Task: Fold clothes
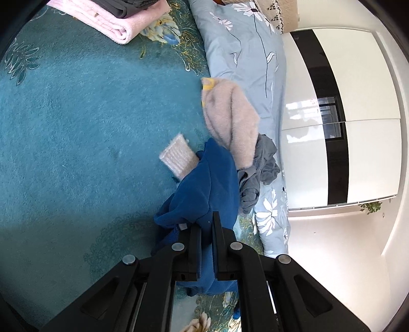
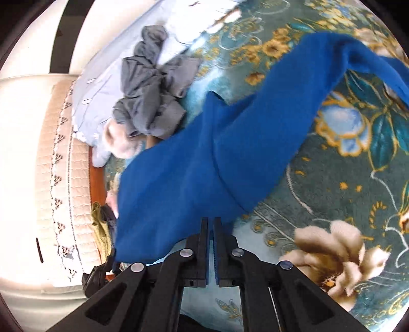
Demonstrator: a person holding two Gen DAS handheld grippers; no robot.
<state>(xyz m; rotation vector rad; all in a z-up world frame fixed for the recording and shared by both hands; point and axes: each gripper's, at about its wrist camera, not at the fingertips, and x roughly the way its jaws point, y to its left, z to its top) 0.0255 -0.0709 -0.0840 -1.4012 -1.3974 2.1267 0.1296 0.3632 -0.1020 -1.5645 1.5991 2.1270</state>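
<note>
A blue fleece garment [image 1: 204,189] hangs bunched between the fingers of my left gripper [image 1: 206,224], which is shut on it. In the right wrist view the same blue garment [image 2: 204,163] stretches out wide above the bed, and my right gripper [image 2: 210,224] is shut on its near edge. Beyond it lie a crumpled grey garment [image 2: 150,102] [image 1: 260,173] and a fuzzy beige garment [image 1: 230,120]. A folded pink towel [image 1: 110,20] with a dark folded item on top sits at the far corner in the left wrist view.
The bed has a teal floral blanket [image 1: 76,115] [image 2: 345,143]. A light blue flowered quilt [image 1: 250,51] lies rolled along one side. A small ribbed beige cuff [image 1: 179,155] sticks out beside the blue garment. White wardrobe doors [image 1: 358,127] and a quilted headboard [image 2: 51,178] border the bed.
</note>
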